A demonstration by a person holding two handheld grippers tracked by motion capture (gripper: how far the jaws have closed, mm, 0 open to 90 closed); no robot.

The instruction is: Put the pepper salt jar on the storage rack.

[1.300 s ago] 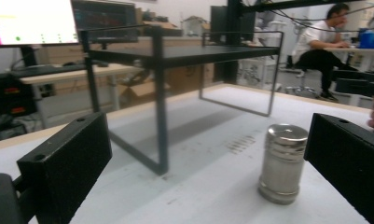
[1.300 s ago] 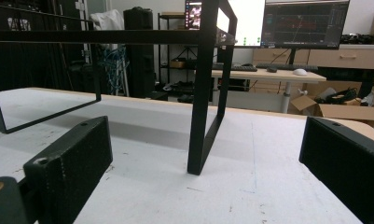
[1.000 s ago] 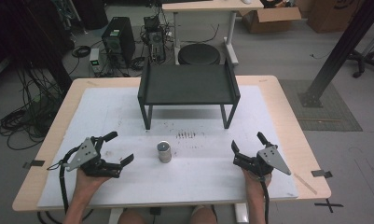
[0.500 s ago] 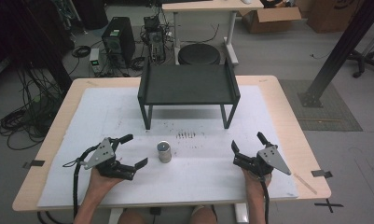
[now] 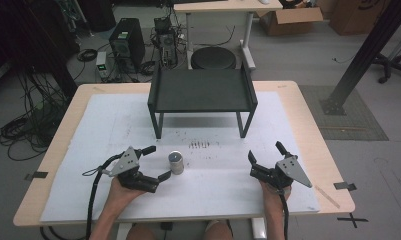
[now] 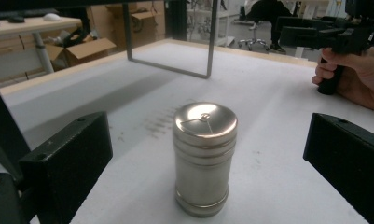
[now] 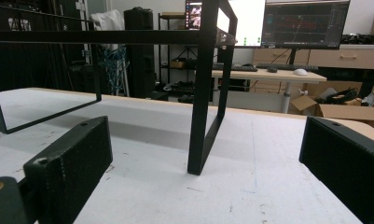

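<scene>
The left claw (image 5: 155,162) had slid right across the table (image 5: 288,107) until its wide-open, empty jaws flanked the upright metal canister (image 5: 176,163), apparently lined up to grasp it, while the right claw (image 5: 264,158) waited open and empty at the near right.

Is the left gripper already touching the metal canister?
Apart. In the left gripper view the metal canister stands between the open jaws of the left gripper, with white table visible on both sides.
</scene>
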